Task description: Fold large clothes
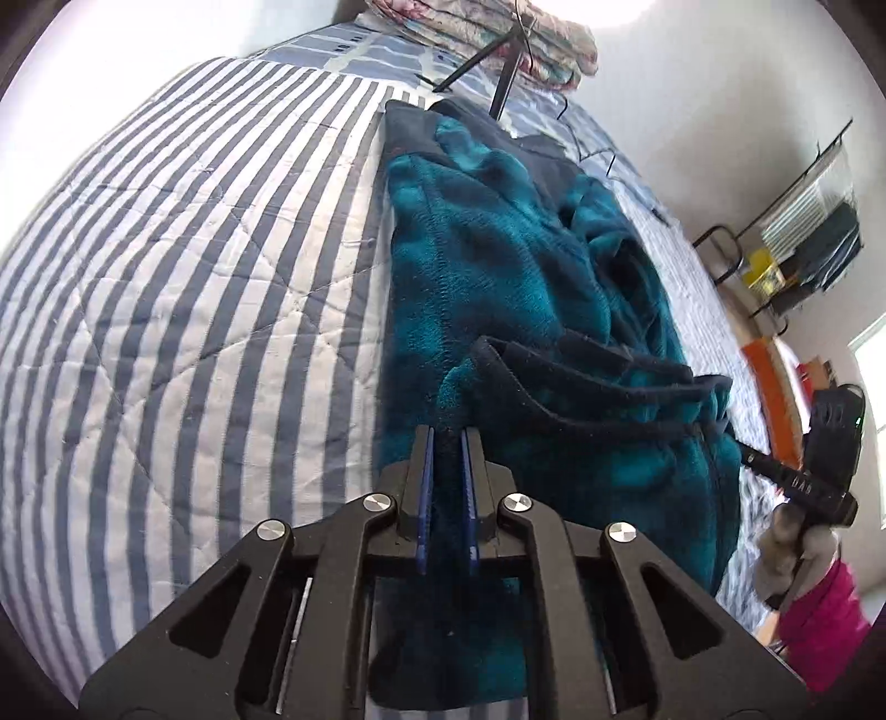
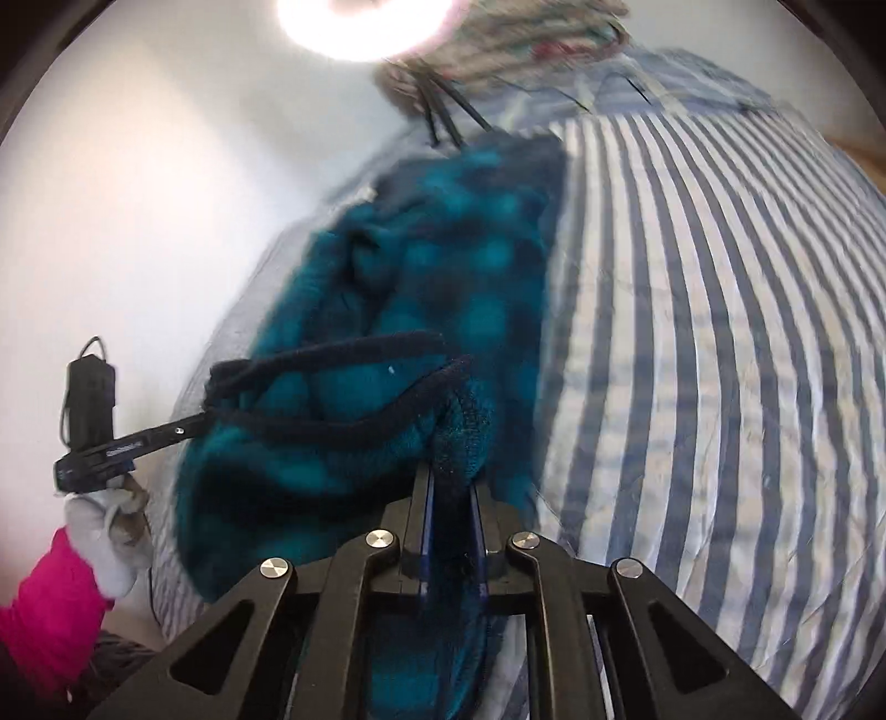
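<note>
My bed has a quilt with blue and white stripes. A soft teal and dark blue plaid robe lies long on the quilt, near one side of the bed. Its dark trimmed edge is bunched up at the end close to me. At the far end of the bed sits a pile of folded flowery bedding. Thin black legs of a stand rest on the bed just past the robe.

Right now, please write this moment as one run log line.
stage: grasp near edge | left gripper: shut on teal fleece garment | right gripper: shut on it | garment: on striped quilt
</note>
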